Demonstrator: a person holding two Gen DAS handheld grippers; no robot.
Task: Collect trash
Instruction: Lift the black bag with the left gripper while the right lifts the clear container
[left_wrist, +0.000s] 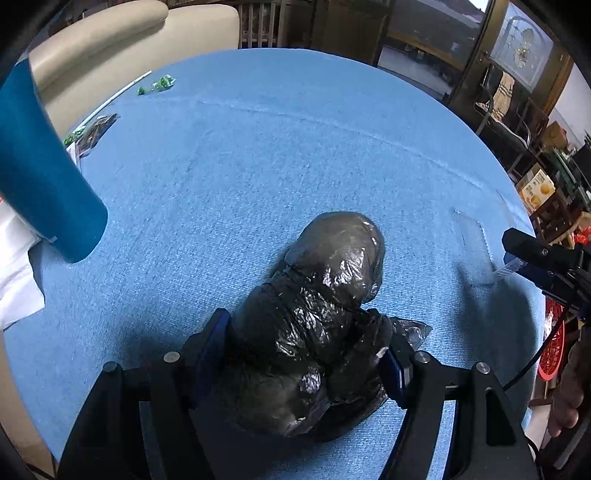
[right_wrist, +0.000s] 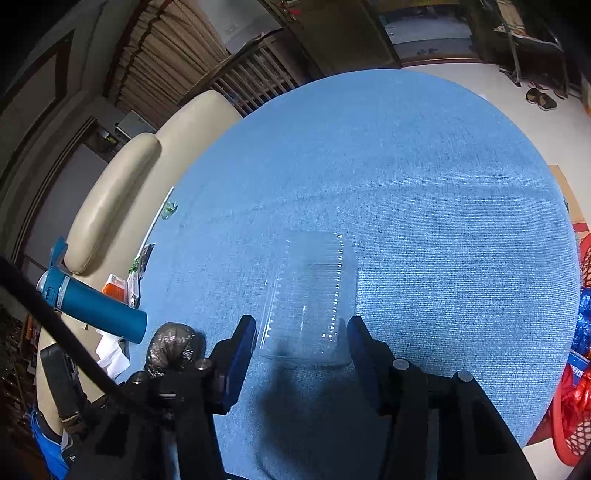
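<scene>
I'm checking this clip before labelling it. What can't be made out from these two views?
- Contents of the black bag: opaque plastic, left wrist view.
- Whether the right tool pads touch the clear plastic container: see-through walls, right wrist view.
- Small green wrappers at the blue tablecloth far edge: too small to read.
- Blue bottle: top cut off by the picture edge.

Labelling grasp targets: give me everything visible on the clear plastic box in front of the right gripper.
The clear plastic box is a see-through, thin-walled clamshell with ribbed sides and looks empty. It lies flat on the blue tablecloth. Its near end sits between the right gripper fingers; whether they touch it cannot be told.
</scene>
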